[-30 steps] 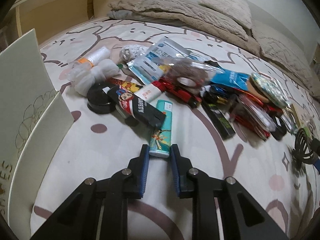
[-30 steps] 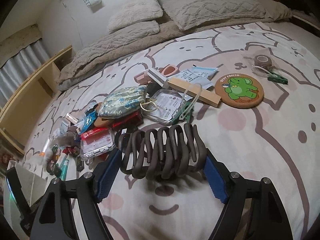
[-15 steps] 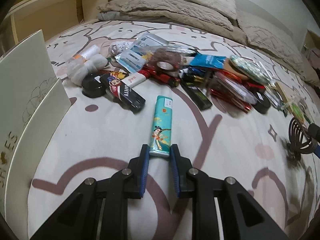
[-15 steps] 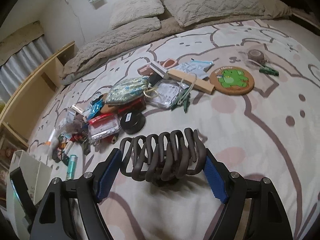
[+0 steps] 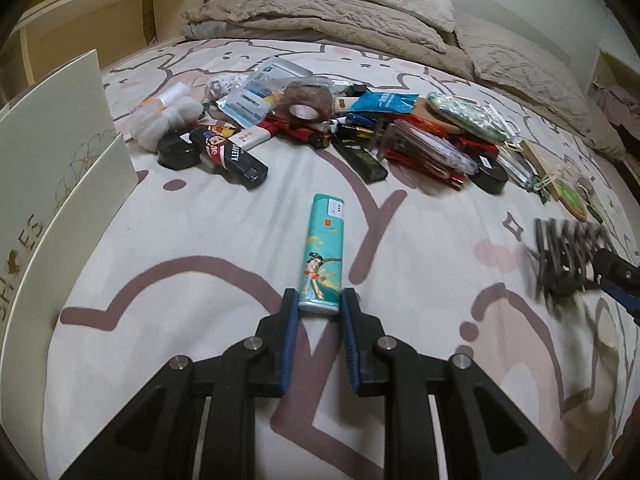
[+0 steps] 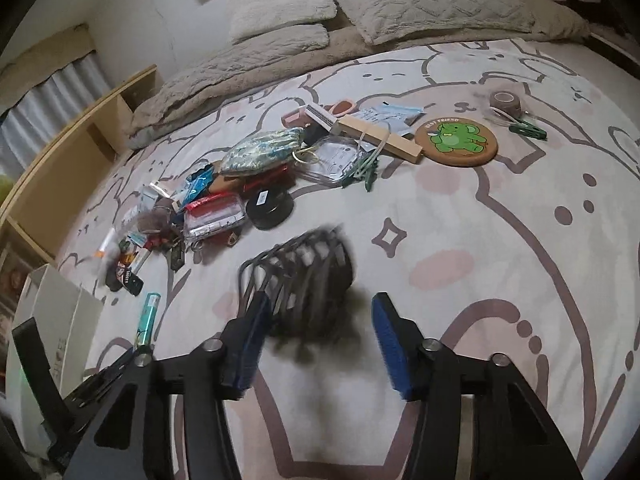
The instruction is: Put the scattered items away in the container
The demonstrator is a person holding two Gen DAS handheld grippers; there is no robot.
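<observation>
Early in the tidy-up, judging by how much lies loose on the bed cover (image 5: pixel 208 240). Gripping a teal lighter (image 5: pixel 322 252) by its base in the left gripper (image 5: pixel 319 304), jaws drawn narrow and both blue pads pressed on it, out on the open middle of the bed and clear of the heap. Closing the right gripper (image 6: pixel 320 320) around a dark hair claw (image 6: pixel 304 280), blurred, leaning on the left pad with the right pad standing apart from it, so no firm hold to be claimed there. Nothing to be seen inside the cream shoe box (image 5: pixel 60 140) standing at the left edge of the bed, flaps up, its interior hidden from both views; impossible to tell whether anything has gone in. Left to do, by this reckoning: nearly all of it. Across the middle of the bed, a crowded heap with a black jar (image 5: pixel 176 151), a brown tape roll (image 5: pixel 310 100), packets, cases and another lighter or two. Toward the far right corner, well apart from the heap, a round green-elephant coaster (image 6: pixel 456 141), a second tape roll (image 6: pixel 505 101) and a green peg (image 6: pixel 528 130). Two pieces in hand or nearly so, neither at the box.
</observation>
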